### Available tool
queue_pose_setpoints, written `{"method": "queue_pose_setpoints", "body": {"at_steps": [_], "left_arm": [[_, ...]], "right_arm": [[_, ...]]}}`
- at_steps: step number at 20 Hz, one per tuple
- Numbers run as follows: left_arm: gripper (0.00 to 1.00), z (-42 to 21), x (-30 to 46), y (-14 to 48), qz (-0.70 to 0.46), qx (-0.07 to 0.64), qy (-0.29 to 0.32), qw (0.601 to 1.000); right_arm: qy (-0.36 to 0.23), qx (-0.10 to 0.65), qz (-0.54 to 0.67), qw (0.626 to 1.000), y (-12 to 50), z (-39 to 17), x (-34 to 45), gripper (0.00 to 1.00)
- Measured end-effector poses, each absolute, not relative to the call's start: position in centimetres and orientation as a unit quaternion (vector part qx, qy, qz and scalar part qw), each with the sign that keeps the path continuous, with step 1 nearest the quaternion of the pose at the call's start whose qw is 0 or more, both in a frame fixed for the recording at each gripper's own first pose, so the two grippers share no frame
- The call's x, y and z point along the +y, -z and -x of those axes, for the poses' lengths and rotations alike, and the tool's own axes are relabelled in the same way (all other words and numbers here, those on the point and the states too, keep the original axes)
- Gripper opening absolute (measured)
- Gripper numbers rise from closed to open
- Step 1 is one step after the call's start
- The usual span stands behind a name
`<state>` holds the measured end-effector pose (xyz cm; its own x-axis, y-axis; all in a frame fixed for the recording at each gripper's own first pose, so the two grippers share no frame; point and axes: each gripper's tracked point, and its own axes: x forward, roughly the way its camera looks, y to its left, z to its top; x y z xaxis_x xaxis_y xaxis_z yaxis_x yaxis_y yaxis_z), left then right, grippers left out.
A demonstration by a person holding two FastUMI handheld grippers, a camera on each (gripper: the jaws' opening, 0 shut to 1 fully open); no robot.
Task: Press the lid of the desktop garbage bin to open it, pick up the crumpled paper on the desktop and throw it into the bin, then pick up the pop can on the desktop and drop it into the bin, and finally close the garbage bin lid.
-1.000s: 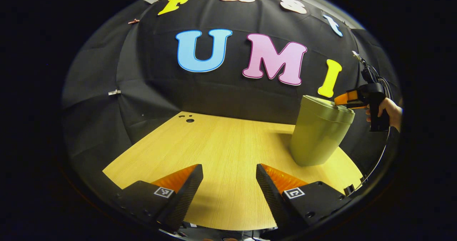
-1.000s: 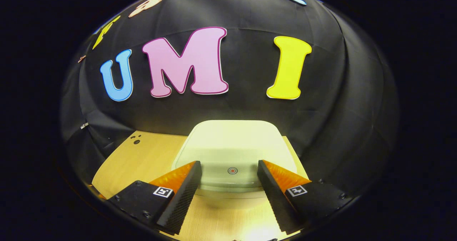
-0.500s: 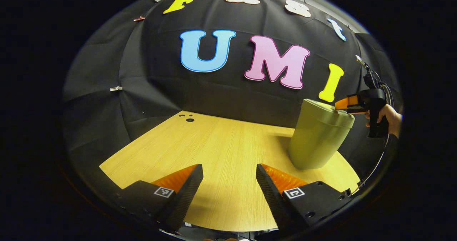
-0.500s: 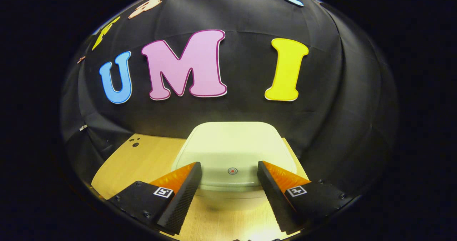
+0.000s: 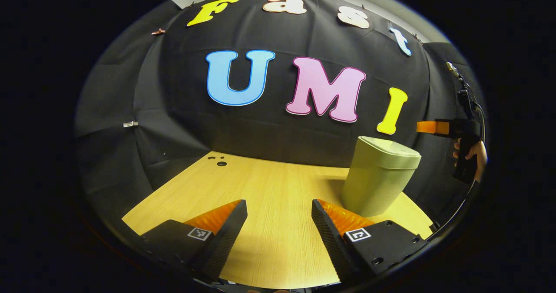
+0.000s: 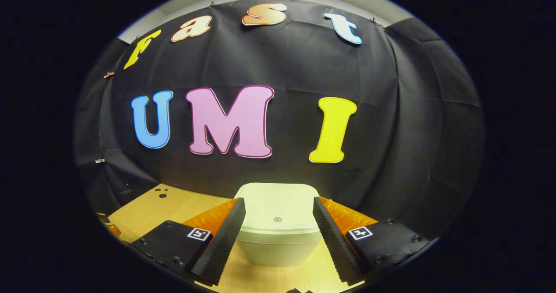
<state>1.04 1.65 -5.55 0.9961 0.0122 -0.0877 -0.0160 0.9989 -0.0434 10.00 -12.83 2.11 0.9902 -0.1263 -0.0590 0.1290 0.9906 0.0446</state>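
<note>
left gripper view low over desk (image 5: 260, 197), right gripper view nearer, both facing bin (image 6: 278, 223)

a light wooden desktop (image 5: 269, 197) fills the lower middle of the left gripper view, with small dark holes (image 5: 221, 163) near its far left corner. black cloth wall (image 5: 173, 93) rises behind it, and a small metal clip (image 5: 130, 123) sits at left.

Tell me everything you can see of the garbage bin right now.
The garbage bin is pale green, plastic by its look, with rounded corners and a body tapering toward the base. It stands upright on the wooden desktop near the black cloth wall. Its lid is shut and lies flat, with a small round mark near the front edge. Nothing touches it; the right gripper is held in front of it, clear of the lid.
</note>
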Motion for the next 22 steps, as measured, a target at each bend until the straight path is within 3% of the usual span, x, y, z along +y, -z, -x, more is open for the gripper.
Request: {"method": "queue_pose_setpoints", "body": {"at_steps": [3, 13, 22], "left_arm": [[0.96, -0.8, 1.8, 5.2, 0.015, 0.042, -0.003, 0.999], [0.96, 1.1, 1.9, 7.3, 0.009, 0.056, 0.008, 0.998], [0.96, 1.6, 2.3, 7.4, 0.016, 0.055, 0.004, 0.998]], "right_arm": [[0.046, 0.011, -0.068, 0.997, -1.9, -7.2, -10.3, 0.98], [0.092, 0.02, -0.073, 0.993, 2.6, -1.5, -10.1, 1.0], [0.054, 0.054, -0.065, 0.995, 5.2, -1.5, -6.3, 0.99]]}}
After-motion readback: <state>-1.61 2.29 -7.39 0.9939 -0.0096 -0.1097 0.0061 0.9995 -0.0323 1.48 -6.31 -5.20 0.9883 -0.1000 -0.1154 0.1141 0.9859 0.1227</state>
